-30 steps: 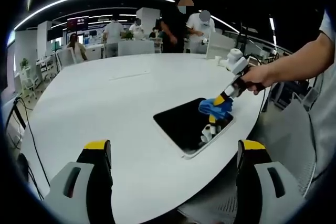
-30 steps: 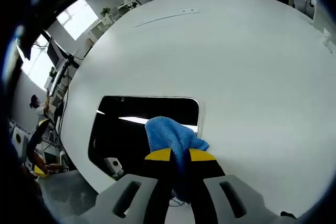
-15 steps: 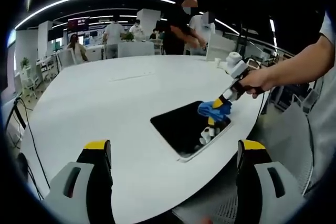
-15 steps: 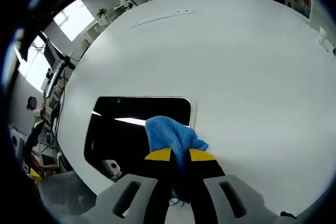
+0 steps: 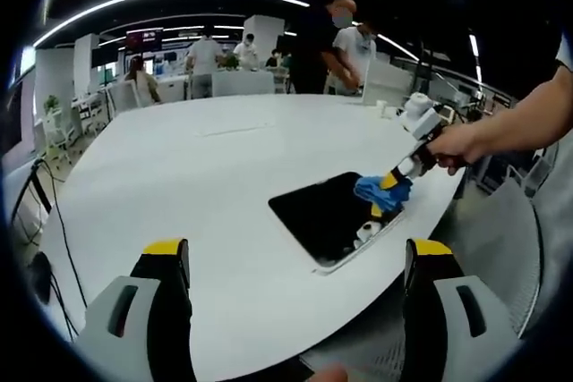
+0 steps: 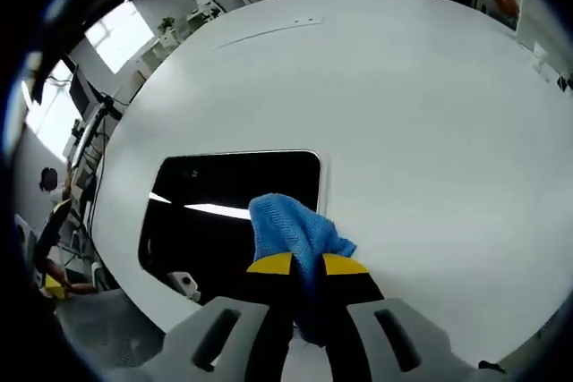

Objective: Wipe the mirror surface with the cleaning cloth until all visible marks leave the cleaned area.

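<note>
Clamped tight on the blue cleaning cloth (image 6: 294, 237), the right gripper (image 6: 306, 266), yellow tips pinched together with fabric bunched between and spilling forward. Pressed cloth down onto the mirror (image 6: 215, 212), near its right-hand edge in the right gripper view. Lay flat, that dark mirror, close to the rim of the big white table (image 6: 403, 105); caught a bright streak of ceiling light and a small pale reflection near its lower corner. Spread wide apart, the left gripper (image 5: 300, 266), nothing between its yellow-tipped fingers (image 5: 166, 250), held back off the table's near edge. Showed, from the left gripper view, the right gripper (image 5: 398, 187) reaching in from the right, a person's hand (image 5: 457, 142) wrapped round its handle, cloth (image 5: 380, 191) touching the mirror (image 5: 327, 215) at its far right side. Stood beyond the table, several people (image 5: 333, 38), desks and monitors behind them. Trailed over the floor at left, a dark cable (image 5: 45, 221). Could not make out any marks on the glass; too dark, too small.
</note>
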A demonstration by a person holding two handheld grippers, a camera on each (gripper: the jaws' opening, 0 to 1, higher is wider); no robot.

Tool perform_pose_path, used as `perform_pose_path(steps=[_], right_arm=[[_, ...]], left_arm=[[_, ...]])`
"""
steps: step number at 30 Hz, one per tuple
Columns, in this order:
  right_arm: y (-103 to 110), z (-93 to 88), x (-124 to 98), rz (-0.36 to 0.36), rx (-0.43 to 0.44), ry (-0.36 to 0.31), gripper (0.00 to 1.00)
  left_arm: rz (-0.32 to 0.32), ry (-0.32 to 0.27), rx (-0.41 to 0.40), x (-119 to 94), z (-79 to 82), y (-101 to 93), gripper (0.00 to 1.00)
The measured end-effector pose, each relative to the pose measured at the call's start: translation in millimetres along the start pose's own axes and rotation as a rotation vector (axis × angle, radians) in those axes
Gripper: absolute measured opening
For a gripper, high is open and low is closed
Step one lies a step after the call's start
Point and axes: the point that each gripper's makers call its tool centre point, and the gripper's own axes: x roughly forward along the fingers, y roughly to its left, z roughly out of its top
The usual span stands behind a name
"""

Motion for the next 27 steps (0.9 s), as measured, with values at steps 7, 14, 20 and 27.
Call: perform_pose_path(steps=[7, 14, 20, 27], right_arm=[[0, -5.6, -3, -0.013, 0.013, -0.004, 0.05], [0, -10.8, -6, -0.008, 0.029, 0.001, 0.05], [1, -17.6, -8, -0.008, 0.033, 0.004, 0.05], [1, -23.3, -10, -0.011, 0.04, 0.013, 0.05]], left_arm=[[-0.006, 0.009, 0.015, 2, -2.1, -5.1, 0.99], [-0.006, 0.016, 0.018, 1, -2.4, -3.2, 0.99], [-0.009, 0.021, 0.04, 0, -4.4, -9.8, 0.99], [0.009, 0.02, 0.037, 0, -8.8, -4.6, 0.99]])
